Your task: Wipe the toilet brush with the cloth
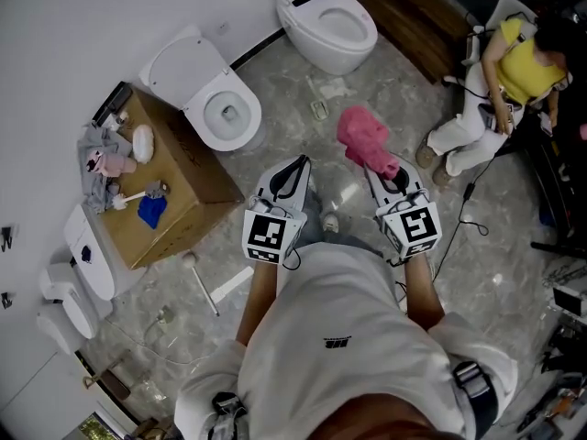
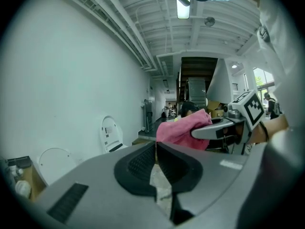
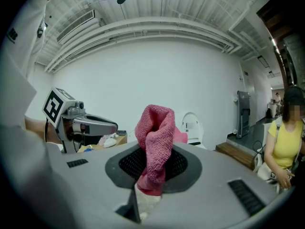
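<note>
- Head view: the right gripper [image 1: 378, 168] has a bunched pink cloth [image 1: 364, 138] in its tips, and the cloth sticks out past them toward 12 o'clock. The left gripper [image 1: 301, 163] sits just beside it at 9 o'clock, not touching the cloth. Further out at 9 o'clock there's a cardboard box [image 1: 188, 168] with what looks like the toilet brush [image 1: 127, 198] lying on it, well apart from both grippers. An open toilet [image 1: 220, 110] stands at 11 o'clock from the left gripper.
- Left gripper view: this one settles what the head view can't. Its jaws are pressed together with nothing between them. The cloth and right gripper show up at 2 o'clock, and the box only peeks in at the 8 o'clock edge.
- Right gripper view: the jaws are pinching the cloth, and its fold stands upright dead centre. The left gripper is at 9 o'clock with the box behind it. A seated person in a yellow top [image 3: 283, 147] is at 3 o'clock.
</note>
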`<state>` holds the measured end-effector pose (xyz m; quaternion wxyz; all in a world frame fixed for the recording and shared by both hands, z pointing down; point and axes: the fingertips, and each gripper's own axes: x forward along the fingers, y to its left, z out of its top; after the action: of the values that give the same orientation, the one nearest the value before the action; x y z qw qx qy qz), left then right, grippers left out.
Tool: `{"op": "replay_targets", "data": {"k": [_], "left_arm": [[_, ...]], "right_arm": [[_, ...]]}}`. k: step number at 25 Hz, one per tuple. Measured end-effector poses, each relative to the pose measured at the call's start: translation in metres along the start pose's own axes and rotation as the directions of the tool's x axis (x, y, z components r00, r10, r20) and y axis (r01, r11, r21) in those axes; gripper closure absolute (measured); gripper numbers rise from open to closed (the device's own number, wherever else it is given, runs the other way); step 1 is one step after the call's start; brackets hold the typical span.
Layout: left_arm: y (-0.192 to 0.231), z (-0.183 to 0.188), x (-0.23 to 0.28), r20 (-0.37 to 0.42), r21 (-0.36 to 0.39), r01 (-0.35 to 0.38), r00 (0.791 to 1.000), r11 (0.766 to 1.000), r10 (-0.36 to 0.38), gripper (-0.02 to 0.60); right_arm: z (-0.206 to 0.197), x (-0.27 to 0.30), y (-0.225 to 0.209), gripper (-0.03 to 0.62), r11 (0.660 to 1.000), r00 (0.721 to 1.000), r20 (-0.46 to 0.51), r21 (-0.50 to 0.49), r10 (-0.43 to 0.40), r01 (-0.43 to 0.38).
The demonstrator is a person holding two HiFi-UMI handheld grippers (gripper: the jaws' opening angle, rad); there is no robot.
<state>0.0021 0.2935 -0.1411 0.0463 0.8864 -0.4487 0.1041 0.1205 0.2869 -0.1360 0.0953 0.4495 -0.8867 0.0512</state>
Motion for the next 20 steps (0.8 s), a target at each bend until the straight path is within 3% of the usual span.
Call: {"op": "replay_targets", "data": {"k": [10, 20], "left_arm": [[0.061, 0.004, 0.068, 0.009, -0.01, -0.01, 1.0, 1.0, 0.01, 0.563], [0.15, -0.029, 0.154, -0.063, -0.06, 0.008, 0.998, 0.998, -0.011, 0.563]], "right_arm": [[0.002, 0.074, -0.045, 0.533, 1.0, 1.0, -0.027, -0.007, -0.009, 0.008], [-0.013, 0.175, -0.1, 0.533, 0.998, 0.994, -0.103, 0.025, -0.047, 0.05]]}}
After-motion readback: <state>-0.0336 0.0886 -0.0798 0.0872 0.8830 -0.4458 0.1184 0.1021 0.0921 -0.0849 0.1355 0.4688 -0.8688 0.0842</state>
